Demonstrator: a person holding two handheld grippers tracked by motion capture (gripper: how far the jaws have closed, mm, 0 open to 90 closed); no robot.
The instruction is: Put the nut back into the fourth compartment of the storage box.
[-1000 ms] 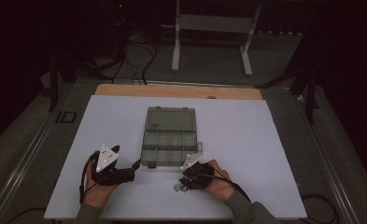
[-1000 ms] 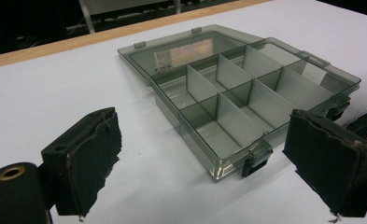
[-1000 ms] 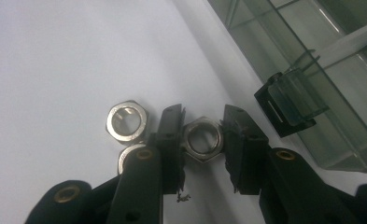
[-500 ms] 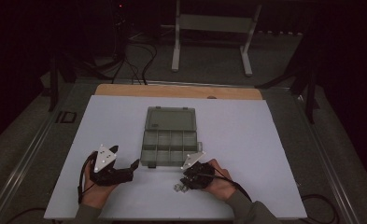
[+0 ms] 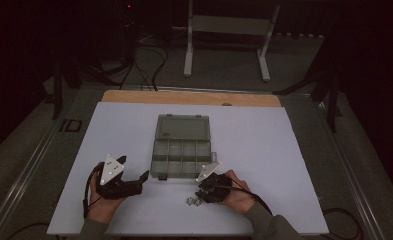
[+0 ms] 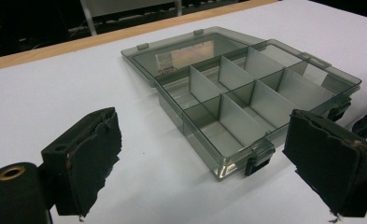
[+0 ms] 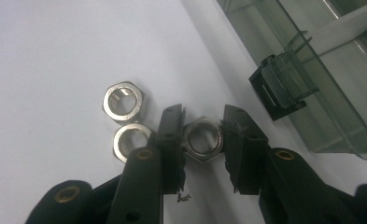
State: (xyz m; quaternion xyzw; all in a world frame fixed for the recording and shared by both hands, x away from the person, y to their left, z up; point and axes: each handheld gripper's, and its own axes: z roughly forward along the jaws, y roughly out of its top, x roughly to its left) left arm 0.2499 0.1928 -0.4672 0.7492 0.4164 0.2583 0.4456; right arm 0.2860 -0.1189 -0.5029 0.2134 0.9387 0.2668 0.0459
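A smoky clear organiser box (image 5: 181, 150) lies open in the middle of the white mat, lid laid back and its compartments empty (image 6: 246, 88). Three steel hex nuts (image 5: 193, 201) lie just in front of its near right corner. My right gripper (image 5: 201, 192) is low over them. In the right gripper view its pads (image 7: 202, 135) are shut on one nut (image 7: 204, 156), which rests on the mat. The other two nuts (image 7: 123, 100) (image 7: 132, 140) lie loose just to its left. My left gripper (image 5: 136, 180) stands open by the box's near left corner, with nothing between its pads (image 6: 204, 163).
The box's black front latch (image 7: 284, 84) is close to the right gripper's far side. The white mat (image 5: 264, 145) covers the table, with a wooden strip (image 5: 189, 97) along its far edge. A metal stand (image 5: 229, 30) and cables are on the floor beyond.
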